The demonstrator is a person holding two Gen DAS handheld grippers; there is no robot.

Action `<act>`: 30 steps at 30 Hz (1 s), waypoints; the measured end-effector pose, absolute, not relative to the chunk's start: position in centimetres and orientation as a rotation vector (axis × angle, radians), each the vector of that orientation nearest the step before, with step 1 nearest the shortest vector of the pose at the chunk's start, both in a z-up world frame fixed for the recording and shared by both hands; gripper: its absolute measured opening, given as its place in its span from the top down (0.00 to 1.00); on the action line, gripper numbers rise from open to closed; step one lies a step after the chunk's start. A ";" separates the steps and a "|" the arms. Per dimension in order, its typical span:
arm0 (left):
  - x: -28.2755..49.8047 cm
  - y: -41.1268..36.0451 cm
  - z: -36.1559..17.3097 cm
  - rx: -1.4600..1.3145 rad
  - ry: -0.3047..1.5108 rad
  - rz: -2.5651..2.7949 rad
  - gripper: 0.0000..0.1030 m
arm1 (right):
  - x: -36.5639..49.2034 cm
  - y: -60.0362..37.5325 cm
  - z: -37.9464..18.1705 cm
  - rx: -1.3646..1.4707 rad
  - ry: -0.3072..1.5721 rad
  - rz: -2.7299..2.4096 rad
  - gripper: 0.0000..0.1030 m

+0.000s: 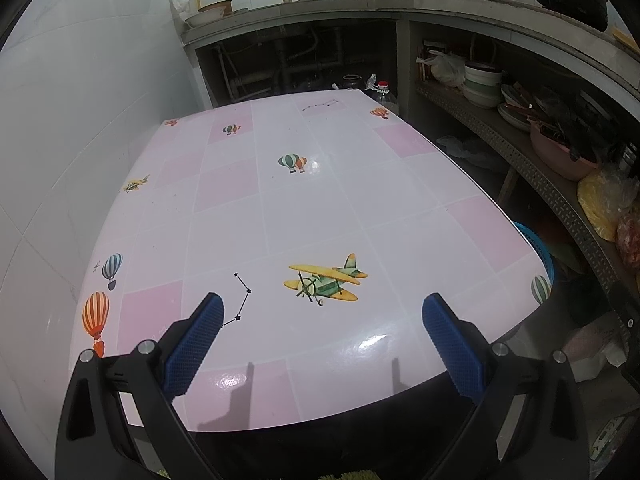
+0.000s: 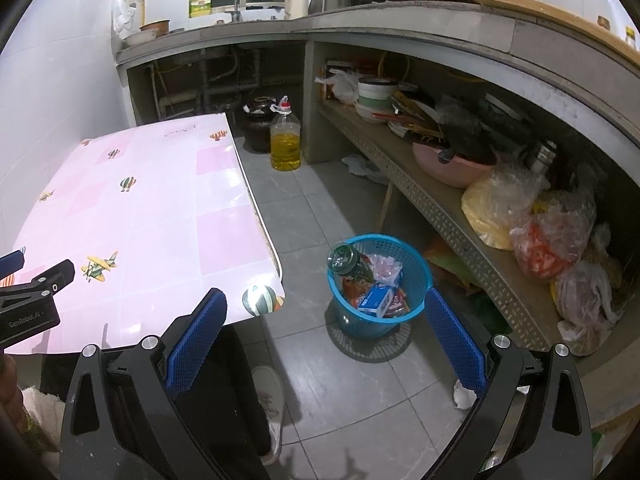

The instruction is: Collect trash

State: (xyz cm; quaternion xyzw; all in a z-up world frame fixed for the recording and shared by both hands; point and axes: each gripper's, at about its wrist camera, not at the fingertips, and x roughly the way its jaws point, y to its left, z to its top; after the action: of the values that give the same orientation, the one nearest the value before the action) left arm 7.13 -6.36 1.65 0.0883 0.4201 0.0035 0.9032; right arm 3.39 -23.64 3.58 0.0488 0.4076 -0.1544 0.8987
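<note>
A blue mesh waste basket (image 2: 420,268) stands on the grey floor beside the table; it holds a green glass bottle (image 2: 348,262), a blue-white carton (image 2: 376,300) and crumpled wrappers. My right gripper (image 2: 326,320) hangs open above and in front of the basket, nothing between its blue pads. My left gripper (image 1: 322,320) is open over the near edge of the pink patterned table (image 1: 280,208), holding nothing. In the right wrist view the left gripper (image 2: 24,280) shows at the left edge. Only the basket's rim (image 1: 540,248) peeks past the table in the left wrist view.
An oil jug (image 2: 285,142) and a dark jar (image 2: 260,124) stand on the floor past the table. A low shelf (image 2: 460,216) on the right carries bowls, a pink basin and plastic bags. A person's shoe (image 2: 272,400) is on the floor below my right gripper.
</note>
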 end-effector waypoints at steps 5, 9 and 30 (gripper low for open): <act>7.1 -6.5 1.7 0.180 0.869 0.005 0.05 | 3.4 -23.6 3.6 0.101 0.843 -0.320 0.08; 7.1 -6.5 1.7 0.179 0.869 0.006 0.05 | 3.4 -23.7 3.7 0.101 0.842 -0.320 0.08; 7.1 -6.7 1.8 0.171 0.875 0.005 0.05 | 3.5 -23.6 3.8 0.102 0.841 -0.322 0.08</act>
State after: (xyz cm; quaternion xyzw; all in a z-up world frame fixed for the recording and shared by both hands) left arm 7.10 -6.72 1.82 0.0827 0.4231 0.0026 0.9023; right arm 3.49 -23.55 3.80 0.0492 0.4063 -0.1558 0.8990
